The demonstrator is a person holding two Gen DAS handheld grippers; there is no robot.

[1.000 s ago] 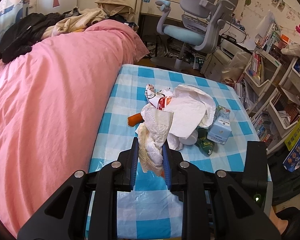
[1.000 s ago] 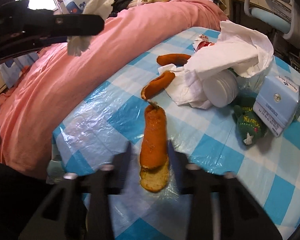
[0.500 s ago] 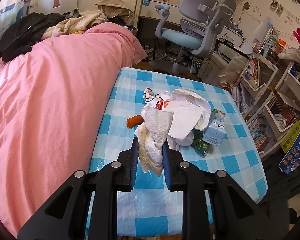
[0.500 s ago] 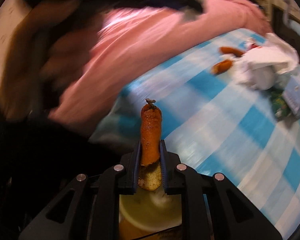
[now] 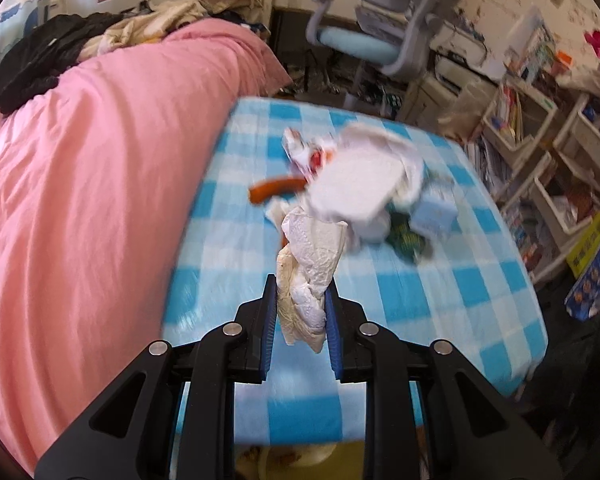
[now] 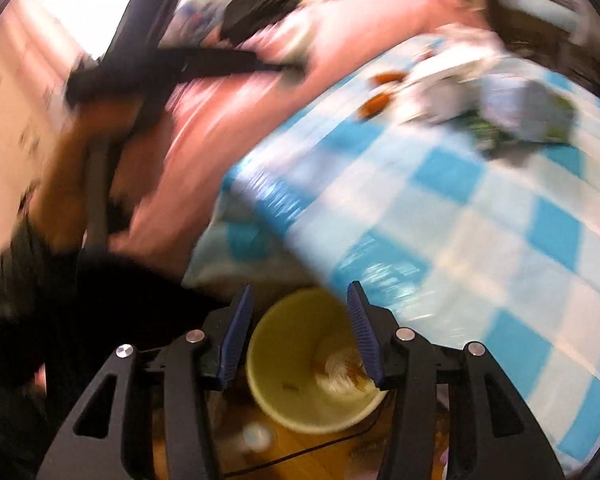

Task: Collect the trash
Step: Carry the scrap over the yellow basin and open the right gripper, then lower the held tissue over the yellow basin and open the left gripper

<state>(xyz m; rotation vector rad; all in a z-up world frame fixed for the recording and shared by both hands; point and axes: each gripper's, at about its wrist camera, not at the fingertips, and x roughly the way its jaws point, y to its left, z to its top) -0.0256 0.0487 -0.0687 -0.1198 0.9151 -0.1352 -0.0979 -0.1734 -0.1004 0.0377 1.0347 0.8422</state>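
My left gripper (image 5: 301,292) is shut on a crumpled white tissue (image 5: 310,268), held above the near end of the blue checked table (image 5: 440,296). Farther along the table lies a heap of trash: white paper (image 5: 356,188), an orange peel (image 5: 274,190), a pale blue carton (image 5: 438,210) and a green wrapper (image 5: 406,236). In the right wrist view my right gripper (image 6: 300,306) hangs over a pale yellow bin (image 6: 296,360) below the table's edge. Its jaws are opening and nothing is between them. Some trash lies at the bin's bottom (image 6: 342,366).
A pink duvet (image 5: 80,184) covers the bed left of the table. A grey and blue desk chair (image 5: 384,40) stands beyond it, and shelves of books (image 5: 540,152) line the right. A person's hand (image 6: 72,168) holds the other gripper at the left of the right wrist view.
The right gripper lifted the long orange peel off the table, carried it over the yellow bin and opened; the peel has left its jaws. The left gripper kept its tissue and drew back slightly.
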